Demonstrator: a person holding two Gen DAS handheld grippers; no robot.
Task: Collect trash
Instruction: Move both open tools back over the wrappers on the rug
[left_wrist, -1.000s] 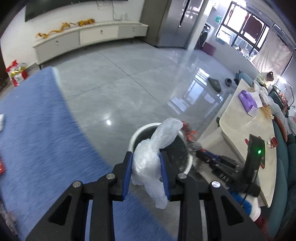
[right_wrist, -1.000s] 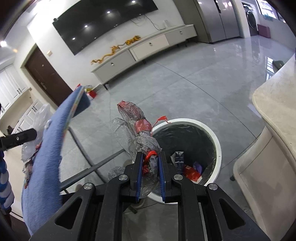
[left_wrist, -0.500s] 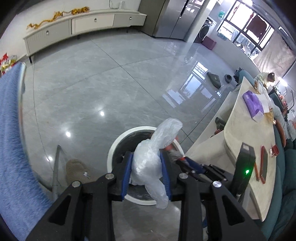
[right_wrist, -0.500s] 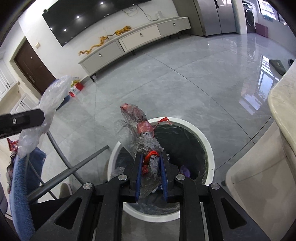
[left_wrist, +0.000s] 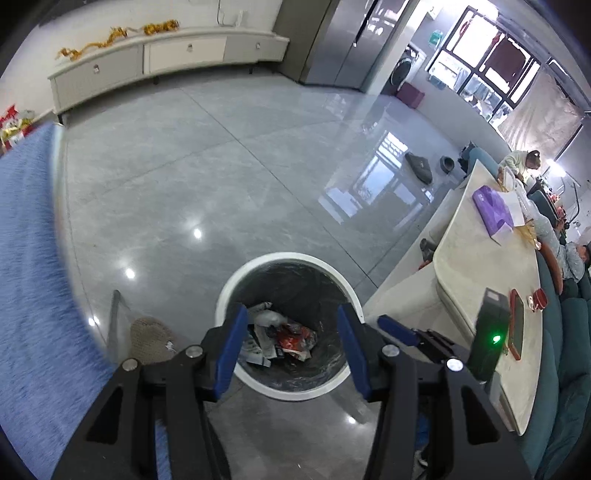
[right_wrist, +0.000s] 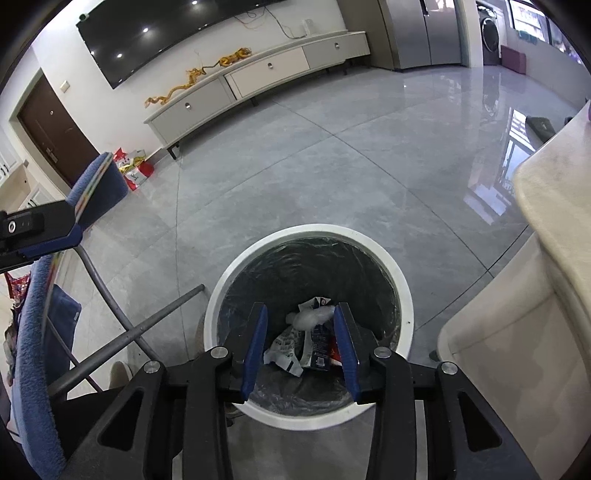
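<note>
A home living room: wall-mounted television (right_wrist: 177, 37) over a low cabinet (right_wrist: 258, 81), fridge (left_wrist: 343, 40).

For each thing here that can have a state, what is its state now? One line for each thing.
Left tool: open, holds nothing, above the bin.
Right tool: open, holds nothing, above the bin.
Bin: no lid on it, black liner inside, upright on the floor.
Trash: lies at the bottom of the bin.
Cabinet drawers: closed.
Door: closed.
TV: off, only reflections on it.
Black box: green light on.
</note>
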